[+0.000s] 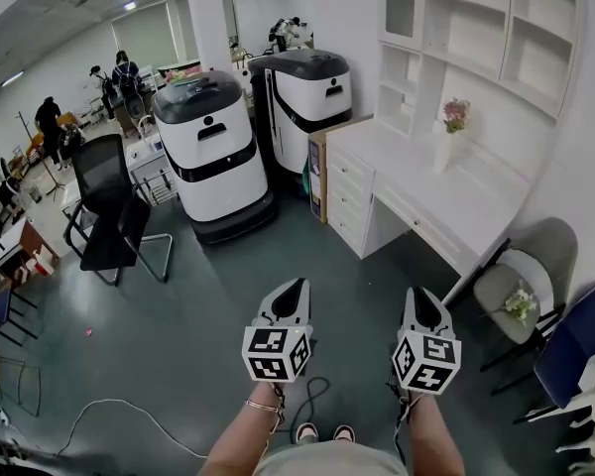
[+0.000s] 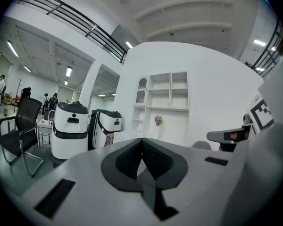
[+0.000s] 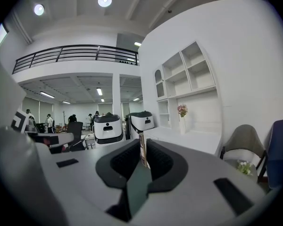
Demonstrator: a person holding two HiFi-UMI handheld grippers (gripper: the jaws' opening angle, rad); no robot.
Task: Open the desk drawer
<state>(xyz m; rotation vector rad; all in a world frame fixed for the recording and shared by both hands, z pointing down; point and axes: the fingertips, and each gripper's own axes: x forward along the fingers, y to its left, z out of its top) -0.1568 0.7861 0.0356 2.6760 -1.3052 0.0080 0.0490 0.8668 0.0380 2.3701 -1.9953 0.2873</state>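
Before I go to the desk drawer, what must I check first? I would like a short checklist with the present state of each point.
1. Empty left claw: ok, shut on nothing.
2. Empty right claw: ok, only a narrow gap.
3. View of the desk: ok.
4. All drawers shut: ok, none pulled out.
5. Reach: not ok, both claws are far from the drawers.
6. Drawer handles: cannot tell, too small.

We look across open dark floor [image 1: 278, 256] that runs unbroken to the white desk [image 1: 446, 206] and its drawer fronts [image 1: 349, 188]. Two white robots [image 1: 216, 152] crowd the desk's left end. A grey chair [image 1: 496, 286] and a blue chair [image 1: 575, 337] hem the right, and a cable [image 1: 101, 403] trails at lower left.
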